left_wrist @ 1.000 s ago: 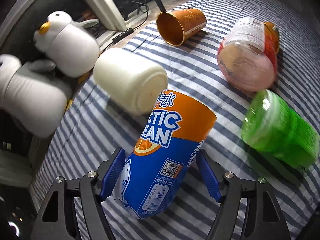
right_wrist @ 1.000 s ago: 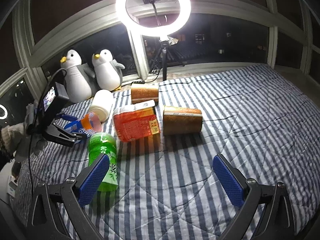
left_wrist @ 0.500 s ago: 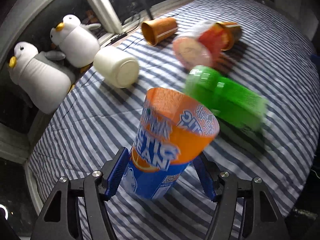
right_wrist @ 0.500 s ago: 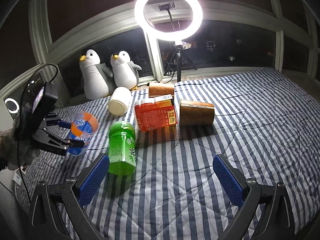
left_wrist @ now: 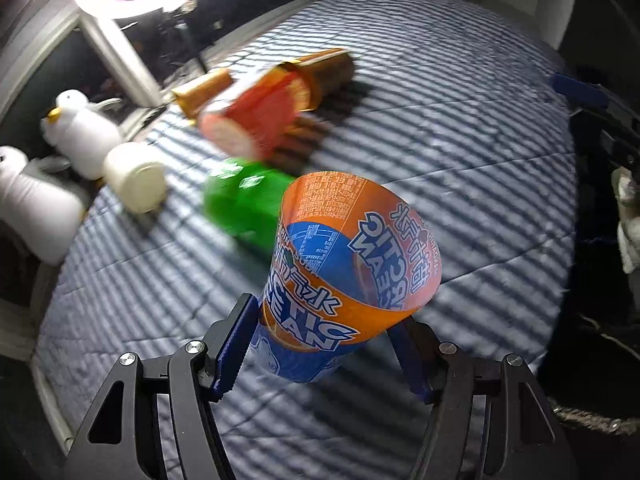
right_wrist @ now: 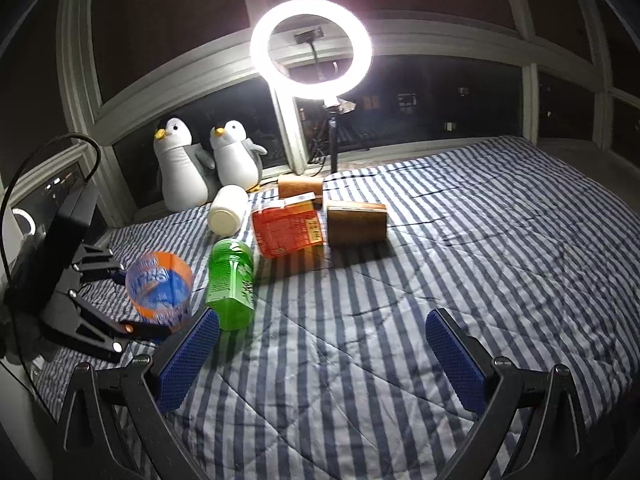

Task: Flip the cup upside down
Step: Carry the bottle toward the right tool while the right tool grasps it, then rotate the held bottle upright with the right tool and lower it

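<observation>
l wrist: cup (left_wrist: 352, 280) mouth open

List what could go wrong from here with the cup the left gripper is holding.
1. The cup looks thin and clear; the left gripper has its jaws low on the body, so it may buckle or slip while turning.
2. The green bottle lies close beside it; a swing could knock it rolling.
3. The striped quilt is soft, so an inverted cup may tip.
</observation>
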Demonstrator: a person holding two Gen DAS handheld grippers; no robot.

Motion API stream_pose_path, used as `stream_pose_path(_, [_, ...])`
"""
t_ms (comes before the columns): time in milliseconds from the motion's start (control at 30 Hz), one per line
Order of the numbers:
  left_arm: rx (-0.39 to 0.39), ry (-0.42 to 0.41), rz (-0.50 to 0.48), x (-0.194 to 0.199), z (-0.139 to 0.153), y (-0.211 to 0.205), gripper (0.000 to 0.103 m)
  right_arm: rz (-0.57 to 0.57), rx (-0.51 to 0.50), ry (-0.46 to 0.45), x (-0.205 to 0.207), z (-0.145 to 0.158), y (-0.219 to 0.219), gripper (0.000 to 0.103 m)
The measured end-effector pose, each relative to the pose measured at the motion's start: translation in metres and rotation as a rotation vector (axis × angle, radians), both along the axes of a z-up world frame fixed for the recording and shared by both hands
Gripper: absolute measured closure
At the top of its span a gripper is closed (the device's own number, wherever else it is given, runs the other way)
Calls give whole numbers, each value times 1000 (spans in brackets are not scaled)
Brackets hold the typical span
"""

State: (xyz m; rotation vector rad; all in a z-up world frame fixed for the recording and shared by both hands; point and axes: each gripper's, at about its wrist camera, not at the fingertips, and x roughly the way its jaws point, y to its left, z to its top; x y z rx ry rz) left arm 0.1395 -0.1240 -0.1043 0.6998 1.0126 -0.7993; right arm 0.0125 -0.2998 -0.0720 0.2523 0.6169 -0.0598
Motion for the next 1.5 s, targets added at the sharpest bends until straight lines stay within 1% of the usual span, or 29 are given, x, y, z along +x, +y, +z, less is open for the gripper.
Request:
stream_pose_path(133, [11,-23,-64,-19,-9,-29,34,-26,-3,-2,-12,0,-10,1])
stream_pose_path(233, [-12,2,-93,-23,-15,-48,34,-54,0,-3,-19,-1,-18,1])
stream_pose_path(300, [-14,11,-104,-24,-20,-57,34,-67,3,-3,-23,-1,-24,1])
stream_pose_path(400, [-11,23,-112,-25,-27,-67,34,-77,0,-2,-27,-2,-30,1])
stream_pose_path(500, [-20,38,-90,-22,-30,-67,33,-80,-7,-2,-29,-2,-35,1])
stream_pose_path(533, [-29,43,-78,-20,-30,-66,28,-72,-6,-1,-28,-2,-36,1])
stream_pose_path(567, [-45,45,-59,-19,-26,-64,24,-45,-2,1,-27,-1,-36,1])
stream_pose_path(600, [-58,42,-46,-17,-23,-60,18,-16,2,1,-25,-1,-36,1])
stream_pose_path(633, [-71,39,-35,-17,-20,-55,14,13,3,-2,-23,1,-35,1])
stream_pose_path(733, [-103,18,5,-20,-6,-39,14,121,-30,-19,-14,9,-28,1])
stream_pose_path(800, [-126,1,48,-25,3,-22,13,218,-90,-32,-5,18,-17,1])
stream_pose_path(833, [-140,-5,72,-28,8,-13,10,257,-127,-35,-1,21,-10,1])
stream_pose_path(900, [-178,-19,139,-39,17,12,6,373,-226,-33,8,26,10,1])
stream_pose_path(967, [-192,-52,226,-51,23,38,4,492,-309,-15,16,26,32,1])
stream_pose_path(1000, [-198,-71,270,-60,25,51,4,577,-357,9,22,24,46,1])
stream_pose_path(1067, [-207,-91,352,-75,26,76,3,680,-413,43,28,17,64,1])
stream_pose_path(1200, [-260,-82,485,-109,21,124,2,871,-545,125,43,-5,102,1])
stream_pose_path(1267, [-290,-56,567,-122,14,150,1,950,-620,160,49,-17,121,4])
stream_pose_path(1367, [-319,-16,677,-135,2,180,1,1059,-741,207,52,-34,149,5])
stream_pose_path(1500, [-344,8,803,-146,-8,211,1,1169,-897,257,55,-60,176,6])
